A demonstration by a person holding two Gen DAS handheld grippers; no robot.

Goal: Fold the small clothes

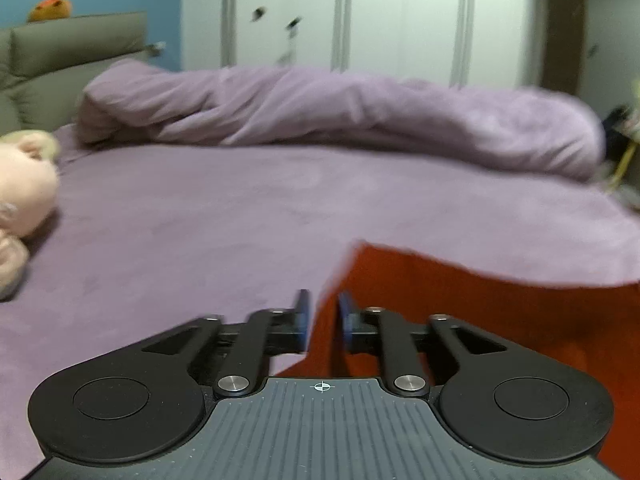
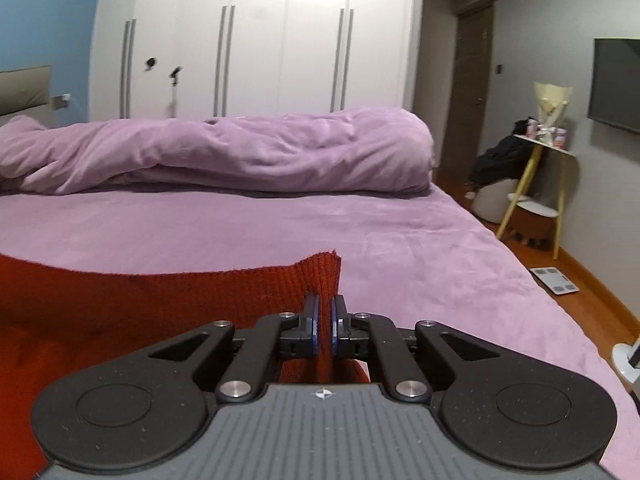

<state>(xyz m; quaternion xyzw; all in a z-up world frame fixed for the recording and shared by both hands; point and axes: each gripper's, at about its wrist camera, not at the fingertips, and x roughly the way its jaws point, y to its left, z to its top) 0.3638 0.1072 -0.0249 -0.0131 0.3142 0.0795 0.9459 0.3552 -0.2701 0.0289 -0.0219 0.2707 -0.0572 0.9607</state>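
Observation:
A red knitted garment (image 1: 460,304) is held up over the purple bed sheet (image 1: 200,220). My left gripper (image 1: 323,316) is shut on its left edge; the cloth runs up between the blue pads and off to the right. In the right wrist view the same red garment (image 2: 160,300) spreads left, and my right gripper (image 2: 325,322) is shut on its right corner, which sticks up above the pads. The garment's lower part is hidden behind both grippers.
A rolled purple duvet (image 2: 224,152) lies across the far side of the bed. A pink plush toy (image 1: 24,200) lies at the left. White wardrobes (image 2: 256,40) stand behind. Right of the bed are a side table (image 2: 540,160), a stool and a floor scale (image 2: 554,280).

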